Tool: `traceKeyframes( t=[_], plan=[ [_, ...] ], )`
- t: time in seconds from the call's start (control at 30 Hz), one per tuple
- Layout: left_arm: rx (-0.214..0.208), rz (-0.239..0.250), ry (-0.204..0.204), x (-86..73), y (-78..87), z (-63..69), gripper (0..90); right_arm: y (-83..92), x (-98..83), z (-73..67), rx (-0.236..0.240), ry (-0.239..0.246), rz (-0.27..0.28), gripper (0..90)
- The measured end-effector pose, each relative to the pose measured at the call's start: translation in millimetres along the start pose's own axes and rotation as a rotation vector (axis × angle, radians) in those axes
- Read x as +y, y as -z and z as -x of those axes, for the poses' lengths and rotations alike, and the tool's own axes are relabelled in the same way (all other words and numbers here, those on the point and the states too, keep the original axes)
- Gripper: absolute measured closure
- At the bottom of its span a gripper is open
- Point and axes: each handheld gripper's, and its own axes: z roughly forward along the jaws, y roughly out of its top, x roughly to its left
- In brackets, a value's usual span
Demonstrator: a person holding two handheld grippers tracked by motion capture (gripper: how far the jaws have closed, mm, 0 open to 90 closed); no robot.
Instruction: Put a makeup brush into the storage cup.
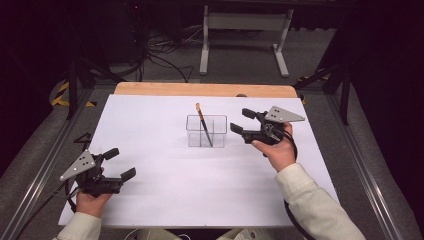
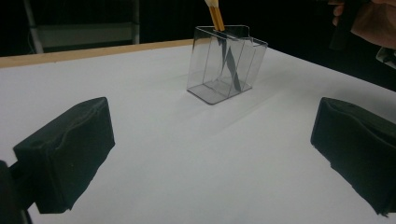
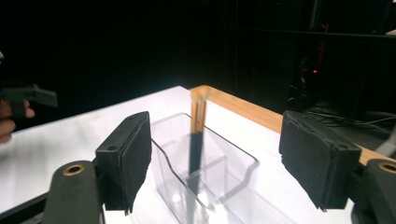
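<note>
Left black two-jaw tongs (image 1: 119, 163) held low near the bench's front-left corner, jaws spread wide, right black two-jaw tongs (image 1: 242, 120) raised mid-right, jaws wide apart, pale-sleeved forearms entering from below

pair of chopsticks (image 1: 203, 125) in clear holder (image 1: 217, 134)

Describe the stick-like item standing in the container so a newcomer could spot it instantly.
On the white table sheet, just beyond centre, sits a clear plastic organizer. Leaning inside it is a pair of chopsticks, black lower half with tan wooden tops, the organizer's sole contents.
</note>
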Motion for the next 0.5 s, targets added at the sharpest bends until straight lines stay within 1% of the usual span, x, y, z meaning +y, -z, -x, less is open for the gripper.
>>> traceKeyframes(
  t=[0.1, 0.13, 0.23, 0.33, 0.5],
  plan=[
    [-0.001, 0.001, -0.011, 1.1, 0.9, -0.3, 0.1, 15.3, -1.2, 4.4, -0.019, 0.007, -0.011, 26.1],
    [0.003, 0.003, -0.009, 1.5, 1.1, 0.3, 0.1, 20.4, -1.6, 5.5, -0.024, 0.008, -0.012, 25.8],
    [-0.005, -0.001, -0.022, 2.2, 0.8, 0.7, 0.1, 35.7, -2.8, 7.8, -0.037, 0.015, -0.012, 25.0],
    [-0.011, 0.001, -0.025, 2.5, 0.7, 1.2, 0.1, 47.1, -6.2, 10.0, -0.042, 0.006, -0.008, 24.2],
    [-0.023, 0.0, -0.028, 2.9, 1.1, 1.1, 0.1, 58.9, -14.2, 12.0, -0.047, -0.001, -0.021, 22.6]
  ],
)
